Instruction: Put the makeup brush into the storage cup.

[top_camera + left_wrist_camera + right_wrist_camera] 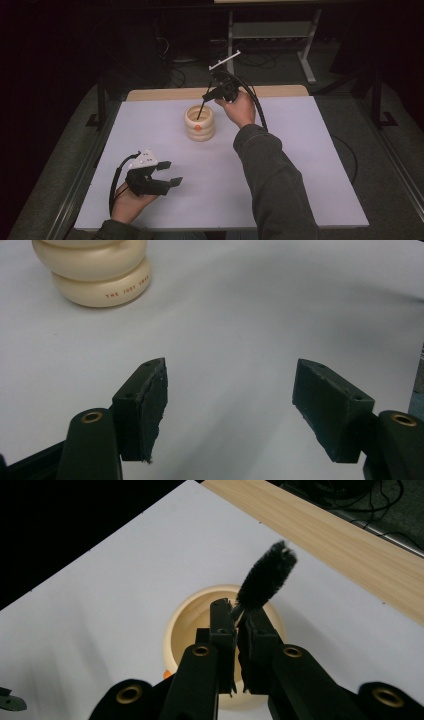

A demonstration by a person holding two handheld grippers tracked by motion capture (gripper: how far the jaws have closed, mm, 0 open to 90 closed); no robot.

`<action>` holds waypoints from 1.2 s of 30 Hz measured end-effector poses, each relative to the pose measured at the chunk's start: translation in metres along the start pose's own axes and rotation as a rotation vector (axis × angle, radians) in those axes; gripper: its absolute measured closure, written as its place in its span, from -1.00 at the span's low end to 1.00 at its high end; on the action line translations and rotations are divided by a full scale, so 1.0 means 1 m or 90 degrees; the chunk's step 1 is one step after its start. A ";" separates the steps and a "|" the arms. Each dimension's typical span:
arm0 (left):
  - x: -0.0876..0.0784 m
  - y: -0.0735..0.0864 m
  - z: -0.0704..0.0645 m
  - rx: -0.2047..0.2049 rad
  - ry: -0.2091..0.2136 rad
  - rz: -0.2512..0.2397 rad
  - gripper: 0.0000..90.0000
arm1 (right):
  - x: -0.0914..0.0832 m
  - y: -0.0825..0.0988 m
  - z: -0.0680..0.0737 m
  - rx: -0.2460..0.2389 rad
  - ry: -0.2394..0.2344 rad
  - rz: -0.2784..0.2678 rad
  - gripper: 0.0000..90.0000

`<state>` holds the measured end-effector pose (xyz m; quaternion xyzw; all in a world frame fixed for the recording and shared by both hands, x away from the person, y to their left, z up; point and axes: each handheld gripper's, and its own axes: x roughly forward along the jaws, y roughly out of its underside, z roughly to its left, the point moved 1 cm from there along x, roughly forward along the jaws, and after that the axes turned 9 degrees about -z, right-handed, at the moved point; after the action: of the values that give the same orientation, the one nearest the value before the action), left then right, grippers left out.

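Observation:
A cream ribbed cup (205, 131) with an orange dot stands at the middle of the white table (295, 165). My right gripper (206, 96) hovers just above and behind it, shut on a thin black brush (201, 110). The bristled end (267, 575) pokes out past the gripper (237, 611) and slants down over the cup's mouth (185, 620). Whether the brush touches the rim I cannot tell. My left gripper (171, 173) rests open near the front left, with nothing between its fingers (145, 405). It faces the cup (95, 275), which is well ahead of it.
A wooden strip (270, 91) runs along the table's far edge. Metal rails (80, 180) border the left and right sides. Beyond the table are a dark floor with cables and a grey stand (307, 55). The white surface lies bare to the right of the cup.

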<state>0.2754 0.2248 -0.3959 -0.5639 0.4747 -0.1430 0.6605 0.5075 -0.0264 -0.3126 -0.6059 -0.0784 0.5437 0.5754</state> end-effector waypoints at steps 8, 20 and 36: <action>0.000 0.000 0.000 -0.003 0.000 0.000 -0.34 | 0.006 0.004 0.002 0.003 -0.005 0.008 0.87; 0.001 0.001 0.000 -0.005 0.002 0.001 -0.34 | 0.013 0.014 -0.001 -0.002 -0.008 0.018 0.86; 0.002 0.001 0.000 -0.005 -0.001 0.004 -0.34 | -0.003 0.031 -0.010 0.027 0.017 -0.023 -0.04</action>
<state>0.2767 0.2236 -0.3979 -0.5654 0.4765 -0.1387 0.6587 0.4972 -0.0449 -0.3374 -0.5992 -0.0699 0.5266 0.5989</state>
